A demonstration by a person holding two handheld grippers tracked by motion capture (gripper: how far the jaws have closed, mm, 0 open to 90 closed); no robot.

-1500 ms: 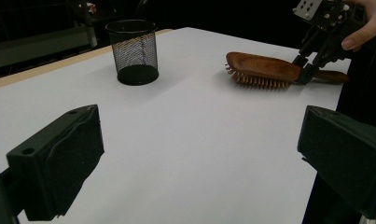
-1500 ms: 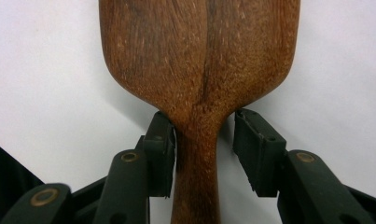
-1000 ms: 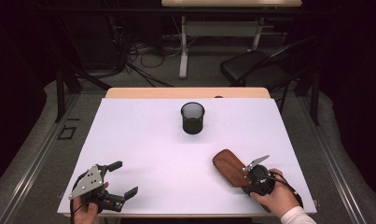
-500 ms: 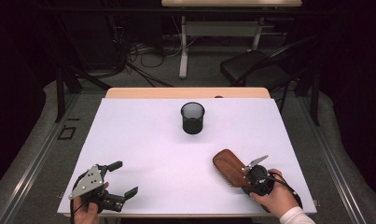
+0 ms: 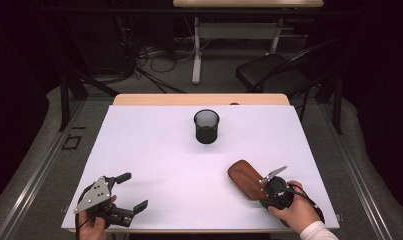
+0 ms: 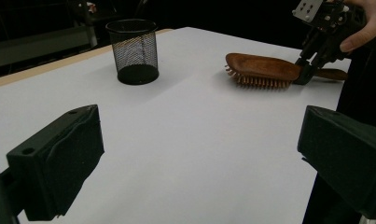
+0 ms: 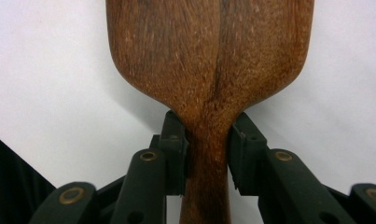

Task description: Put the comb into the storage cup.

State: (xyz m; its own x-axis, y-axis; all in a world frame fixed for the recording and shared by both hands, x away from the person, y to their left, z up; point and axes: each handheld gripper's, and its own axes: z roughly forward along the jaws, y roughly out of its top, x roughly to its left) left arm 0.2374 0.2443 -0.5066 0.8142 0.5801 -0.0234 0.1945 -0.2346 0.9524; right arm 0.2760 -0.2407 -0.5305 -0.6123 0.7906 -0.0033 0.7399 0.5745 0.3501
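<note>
Tongs (image 7: 208,154) closing on hairbrush (image 7: 209,60) neck, bristles down

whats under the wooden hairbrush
The hairbrush lies bristles down on the white table; the left gripper view shows the bristle tips meeting it. Whatever lies beneath the brush's middle is covered.

A black mesh cup (image 5: 206,126) stands upright on the white bench (image 5: 154,150), toward twelve o'clock; a dark chair (image 5: 274,75) sits beyond, around one o'clock.

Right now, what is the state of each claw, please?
Left claw: open, holding nothing.
Right claw: has just been closing, now shut on the neck of the wooden hairbrush.
</note>
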